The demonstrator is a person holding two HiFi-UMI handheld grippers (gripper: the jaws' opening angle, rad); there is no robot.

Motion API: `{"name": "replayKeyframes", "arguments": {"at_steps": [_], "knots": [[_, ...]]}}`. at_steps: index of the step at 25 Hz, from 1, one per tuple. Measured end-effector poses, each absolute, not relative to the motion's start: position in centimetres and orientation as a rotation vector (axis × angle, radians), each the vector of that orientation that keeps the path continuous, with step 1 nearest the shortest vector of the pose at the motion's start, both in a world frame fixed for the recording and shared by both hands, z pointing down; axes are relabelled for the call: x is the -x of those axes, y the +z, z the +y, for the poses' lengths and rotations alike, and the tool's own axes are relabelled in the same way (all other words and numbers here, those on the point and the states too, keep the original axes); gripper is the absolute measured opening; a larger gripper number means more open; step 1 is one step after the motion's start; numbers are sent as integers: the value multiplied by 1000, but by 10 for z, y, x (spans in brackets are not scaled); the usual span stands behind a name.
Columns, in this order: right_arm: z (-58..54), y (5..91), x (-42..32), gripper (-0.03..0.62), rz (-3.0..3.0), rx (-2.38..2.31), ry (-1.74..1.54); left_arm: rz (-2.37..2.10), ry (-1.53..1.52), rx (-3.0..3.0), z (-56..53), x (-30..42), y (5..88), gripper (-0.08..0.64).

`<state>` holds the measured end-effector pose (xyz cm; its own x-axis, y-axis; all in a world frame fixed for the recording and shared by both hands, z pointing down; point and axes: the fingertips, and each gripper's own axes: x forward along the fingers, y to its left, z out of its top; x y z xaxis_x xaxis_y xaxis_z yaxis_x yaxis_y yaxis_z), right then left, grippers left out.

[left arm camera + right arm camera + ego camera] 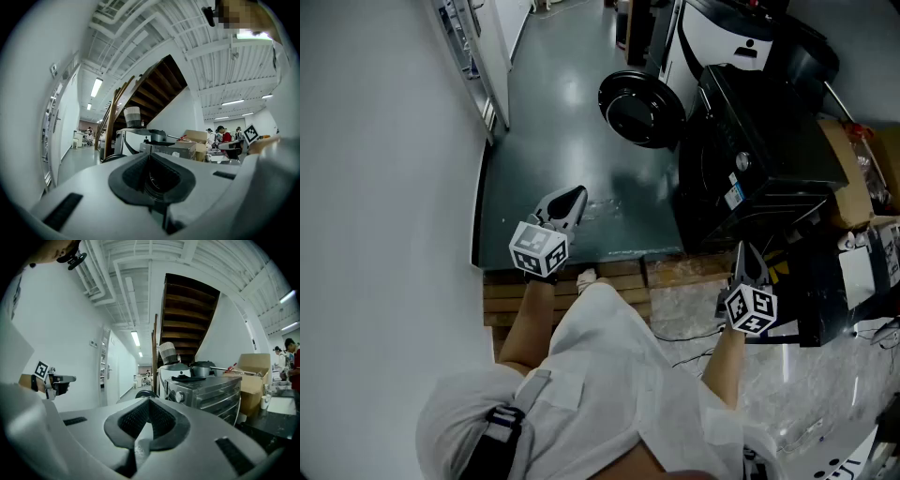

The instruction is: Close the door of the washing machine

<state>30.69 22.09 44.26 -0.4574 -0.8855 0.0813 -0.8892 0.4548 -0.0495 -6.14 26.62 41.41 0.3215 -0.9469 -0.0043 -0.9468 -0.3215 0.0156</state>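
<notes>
Left hand-held gripper and right hand-held gripper closed, empty — round black door hangs open, seemingly wide.

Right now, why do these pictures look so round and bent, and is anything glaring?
Left gripper view and right gripper view: wide-angle lens bends straight lines, dark corners; ceiling strip light glares white. Head view: dim, soft sheen on the floor, washing machine door sharp.

White wall along the left, glossy dark grey floor with wooden pallet boards at its near edge, dark wooden staircase rising under a white ribbed ceiling with lit tube lights, cardboard box at right.
</notes>
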Motion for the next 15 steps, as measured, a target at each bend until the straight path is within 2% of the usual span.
{"name": "replayKeyframes", "arguments": {"at_steps": [15], "knots": [[214,441,-321,26,-2616,-1690,85,-1798,22,-2558,261,55,422,12]]}}
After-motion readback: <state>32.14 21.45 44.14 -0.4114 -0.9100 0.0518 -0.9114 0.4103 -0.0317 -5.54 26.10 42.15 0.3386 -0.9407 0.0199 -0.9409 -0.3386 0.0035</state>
